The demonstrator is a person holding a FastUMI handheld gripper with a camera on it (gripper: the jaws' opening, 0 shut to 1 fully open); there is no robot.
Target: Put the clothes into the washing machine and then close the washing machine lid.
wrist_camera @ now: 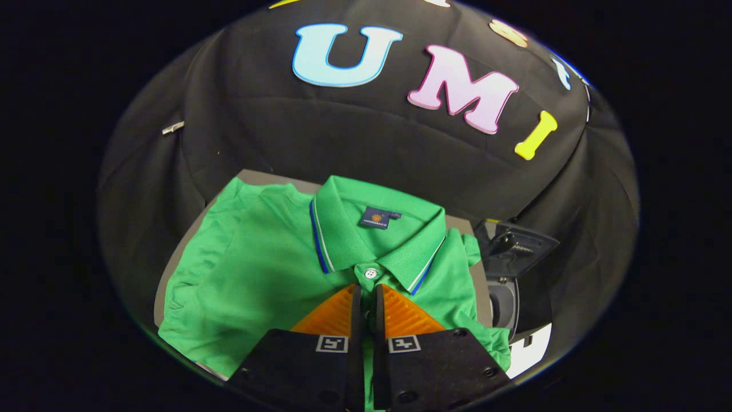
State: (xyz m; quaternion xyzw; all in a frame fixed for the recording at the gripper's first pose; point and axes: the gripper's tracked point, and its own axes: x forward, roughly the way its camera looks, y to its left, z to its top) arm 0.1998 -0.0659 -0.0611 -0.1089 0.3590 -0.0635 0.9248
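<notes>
I've got the gripper (368, 289) over the green knit polo shirt (257, 274), which is spread on the grey table (162, 297). The fingers are nearly together with a thin strip of fabric between them; a firm pinch I cannot confirm. The dark washing machine (506, 269) sits at three o'clock, its lid up.

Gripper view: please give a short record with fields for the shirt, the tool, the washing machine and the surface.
garment: green polo shirt with blue-and-white trimmed collar, lying flat, front up
button: white, just ahead of the fingertips
tool: fingers nearly together over the shirt's placket; whether they pinch fabric cannot be told
washing machine: small dark one, beside the shirt, lid raised
surface: grey tabletop under the shirt
</notes>
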